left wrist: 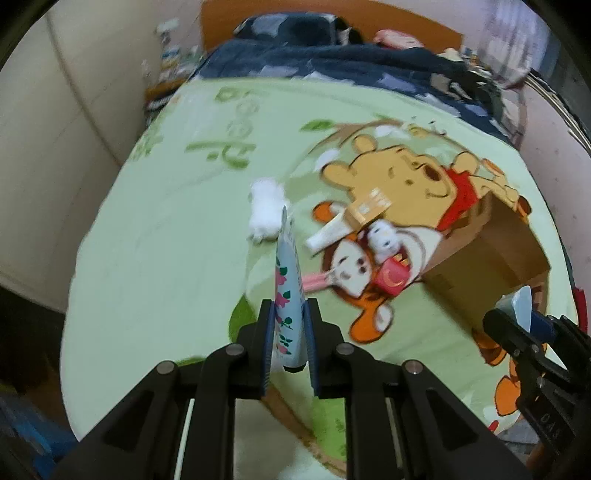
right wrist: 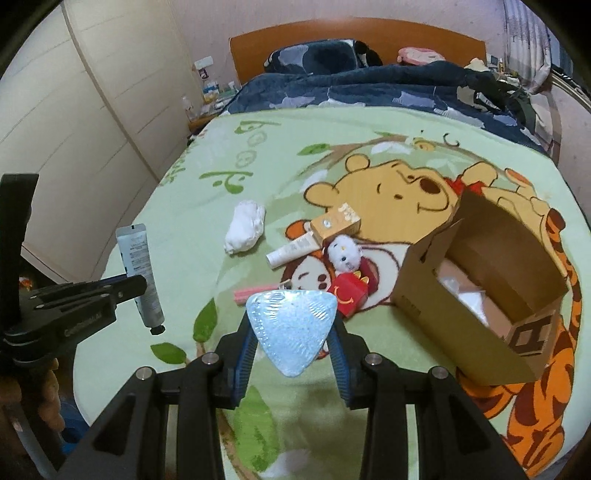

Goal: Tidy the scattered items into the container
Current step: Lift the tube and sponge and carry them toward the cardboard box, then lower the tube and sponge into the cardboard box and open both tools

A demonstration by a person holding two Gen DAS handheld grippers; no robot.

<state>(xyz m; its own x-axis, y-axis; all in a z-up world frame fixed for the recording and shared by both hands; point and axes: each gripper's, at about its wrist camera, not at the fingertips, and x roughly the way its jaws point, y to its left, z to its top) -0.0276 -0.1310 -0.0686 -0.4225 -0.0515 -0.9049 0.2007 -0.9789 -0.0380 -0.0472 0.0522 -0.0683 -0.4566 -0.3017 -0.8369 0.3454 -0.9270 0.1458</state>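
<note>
My left gripper [left wrist: 290, 311] is shut on a pale blue tube with pink flowers [left wrist: 287, 280], held above the green blanket; the right wrist view shows the tube's printed back [right wrist: 136, 258] in that gripper [right wrist: 139, 286]. A pale blue triangular wrapped piece [right wrist: 291, 328] sits between the pads of my shut right gripper [right wrist: 291, 325], which shows at the right edge of the left wrist view [left wrist: 517, 314]. The open cardboard box [right wrist: 424, 295] lies tilted at the right. Scattered left of it are a white bundle [right wrist: 245, 225], an orange carton [right wrist: 334, 221], a white tube [right wrist: 291, 251], a white plush cat [right wrist: 345, 254], a red toy box [right wrist: 351, 291] and a pink stick [right wrist: 255, 293].
A green cartoon blanket [right wrist: 177, 229] covers the bed, with a dark blue quilt [right wrist: 369, 88] and an orange headboard [right wrist: 332, 33] behind it. A white wardrobe [right wrist: 92, 110] stands along the left side. A person's hand [right wrist: 48, 398] holds the left gripper's handle.
</note>
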